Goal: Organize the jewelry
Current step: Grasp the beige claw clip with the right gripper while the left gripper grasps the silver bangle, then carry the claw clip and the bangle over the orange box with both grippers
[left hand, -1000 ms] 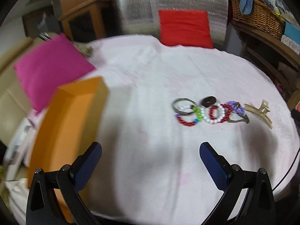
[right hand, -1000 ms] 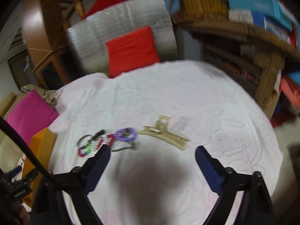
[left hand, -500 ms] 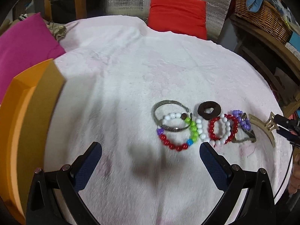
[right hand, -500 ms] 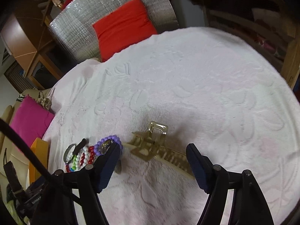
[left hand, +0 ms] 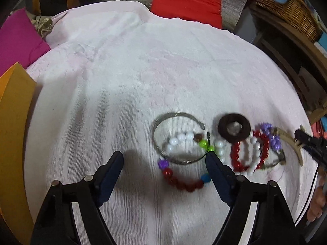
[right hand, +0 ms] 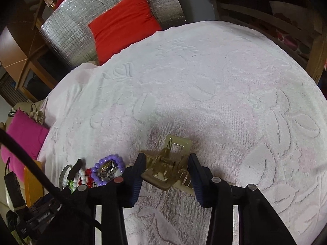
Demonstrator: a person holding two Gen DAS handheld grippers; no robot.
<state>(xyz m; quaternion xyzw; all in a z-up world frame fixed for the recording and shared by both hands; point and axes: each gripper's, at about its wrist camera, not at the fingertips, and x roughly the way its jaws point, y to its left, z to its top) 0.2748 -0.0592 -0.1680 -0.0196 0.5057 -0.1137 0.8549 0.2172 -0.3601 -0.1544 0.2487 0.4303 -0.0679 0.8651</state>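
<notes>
Jewelry lies in a row on the pale pink towel. A silver bangle overlaps a multicolour bead bracelet, beside a dark brown scrunchie, a red and white bead bracelet and a purple bead bracelet. My left gripper is open, low over the bangle and the bead bracelet. My right gripper has closed its fingers on both sides of the gold claw hair clip, which rests on the towel. The purple bead bracelet shows left of it.
An orange box stands at the towel's left edge, also in the right wrist view. A magenta cushion lies far left, a red cushion at the back. A wicker basket sits on wooden shelves at right.
Both grippers have moved down and forward to the jewelry. My left gripper has narrowed over the bangle. My right gripper has closed from wide open onto the hair clip.
</notes>
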